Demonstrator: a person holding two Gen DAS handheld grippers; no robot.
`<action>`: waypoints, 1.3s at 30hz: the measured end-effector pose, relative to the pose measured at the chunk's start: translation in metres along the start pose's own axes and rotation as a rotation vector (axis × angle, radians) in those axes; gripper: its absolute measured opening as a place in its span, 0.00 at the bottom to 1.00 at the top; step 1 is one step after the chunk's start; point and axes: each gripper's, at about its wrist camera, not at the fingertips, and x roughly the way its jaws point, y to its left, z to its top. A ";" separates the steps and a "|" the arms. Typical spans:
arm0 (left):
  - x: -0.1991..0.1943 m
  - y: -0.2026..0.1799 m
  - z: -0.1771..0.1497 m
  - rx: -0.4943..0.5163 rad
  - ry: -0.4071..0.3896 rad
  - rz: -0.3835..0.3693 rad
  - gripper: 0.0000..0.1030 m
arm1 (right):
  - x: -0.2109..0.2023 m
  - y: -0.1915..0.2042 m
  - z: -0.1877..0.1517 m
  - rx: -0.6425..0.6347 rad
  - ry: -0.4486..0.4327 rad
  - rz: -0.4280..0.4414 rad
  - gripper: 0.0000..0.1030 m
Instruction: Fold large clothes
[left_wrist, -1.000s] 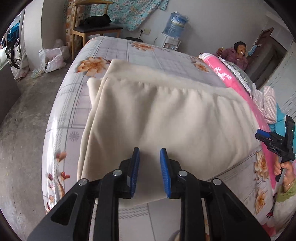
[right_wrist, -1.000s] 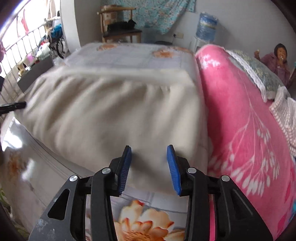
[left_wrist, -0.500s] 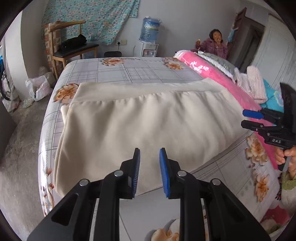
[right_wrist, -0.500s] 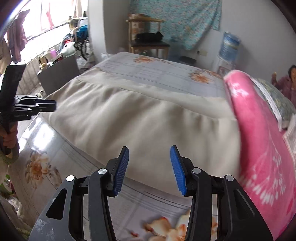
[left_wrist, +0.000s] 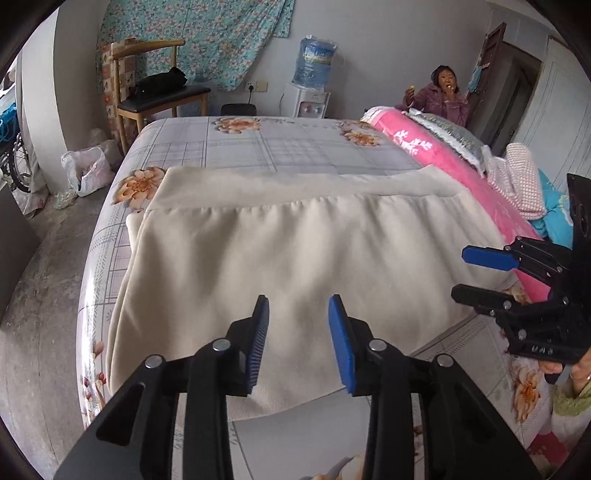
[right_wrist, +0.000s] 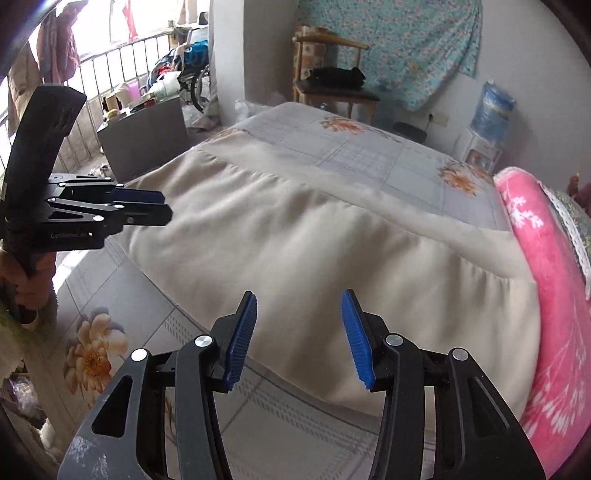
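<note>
A large cream garment (left_wrist: 295, 251) lies folded flat on the bed, its near edge toward me; it also shows in the right wrist view (right_wrist: 332, 258). My left gripper (left_wrist: 298, 339) is open and empty, raised above the garment's near edge. My right gripper (right_wrist: 299, 334) is open and empty above the near right part of the garment. The right gripper shows at the right of the left wrist view (left_wrist: 480, 275), and the left gripper at the left of the right wrist view (right_wrist: 147, 206).
The bed has a grey floral sheet (left_wrist: 258, 144). A rolled pink blanket (left_wrist: 443, 166) and folded clothes (left_wrist: 521, 177) lie along its right side. A person (left_wrist: 445, 92) sits at the far right. A chair (left_wrist: 155, 96) and water dispenser (left_wrist: 310, 81) stand by the back wall.
Both grippers have drawn back and risen from the garment's near edge and opened wider. The garment lies still.
</note>
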 end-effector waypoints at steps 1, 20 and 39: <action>0.014 0.001 -0.004 -0.006 0.048 0.029 0.34 | 0.018 0.006 -0.004 -0.014 0.043 0.000 0.44; 0.052 0.047 0.063 -0.169 0.015 0.122 0.47 | 0.045 -0.142 0.021 0.341 0.063 -0.111 0.64; -0.014 0.009 0.001 -0.093 -0.037 0.085 0.61 | -0.035 -0.123 -0.038 0.418 0.006 -0.177 0.79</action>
